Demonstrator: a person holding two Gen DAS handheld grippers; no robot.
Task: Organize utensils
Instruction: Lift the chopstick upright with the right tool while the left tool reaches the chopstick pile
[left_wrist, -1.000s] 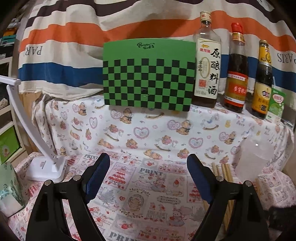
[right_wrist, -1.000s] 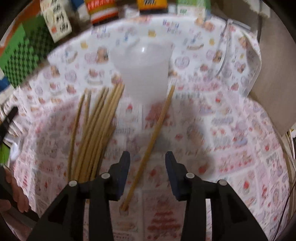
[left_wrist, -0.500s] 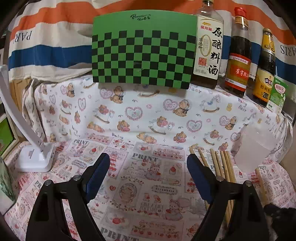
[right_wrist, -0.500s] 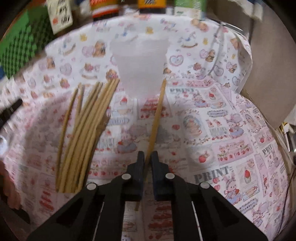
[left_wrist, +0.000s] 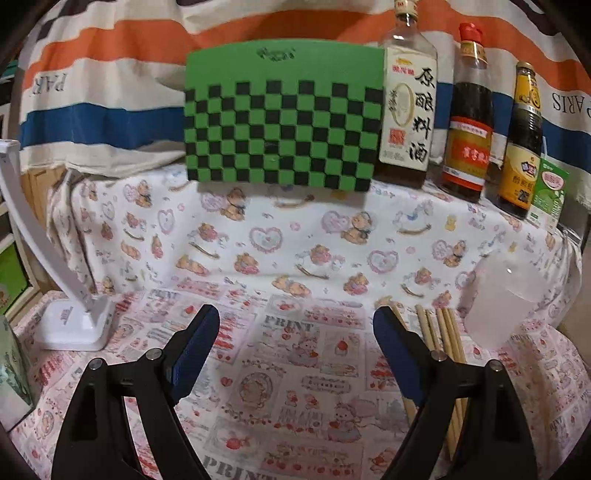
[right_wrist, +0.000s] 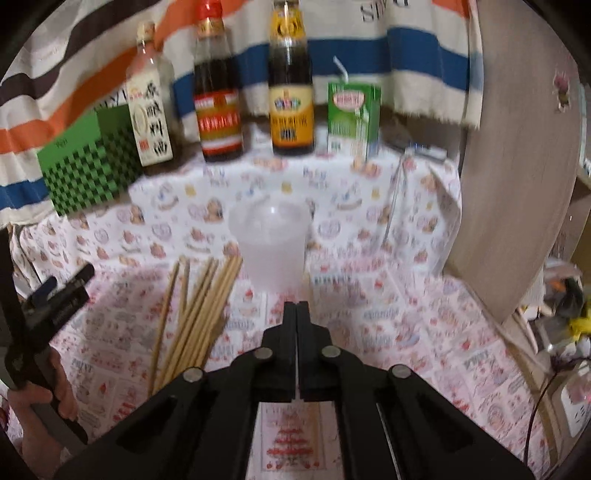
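Left gripper (left_wrist: 295, 321): jaws are held wide apart over the printed cloth (left_wrist: 295, 373); nothing is gripped and nothing is seen between the blue pads. In the right wrist view it is seen at the far left edge, carried in a hand (right_wrist: 37, 391).

- A white desk lamp (left_wrist: 70, 321) is stood at the left, well apart from the open jaws.
- A green checkered board (left_wrist: 284, 122) is propped at the back, with three bottles (left_wrist: 467, 122) lined up to its right.
- The loose chopsticks (left_wrist: 443, 332) are laid flat on the cloth, partly hidden behind the left gripper's right-hand finger.
- A translucent plastic cup (left_wrist: 502, 299) is stood upright just right of their far ends.

Right gripper (right_wrist: 296, 306): jaws have just been closing and are now brought fully together. A single chopstick (right_wrist: 306, 282) is pinched between them; only a short tan stretch is seen past the pads, reaching toward the cup's base, right side. This view is blurred.
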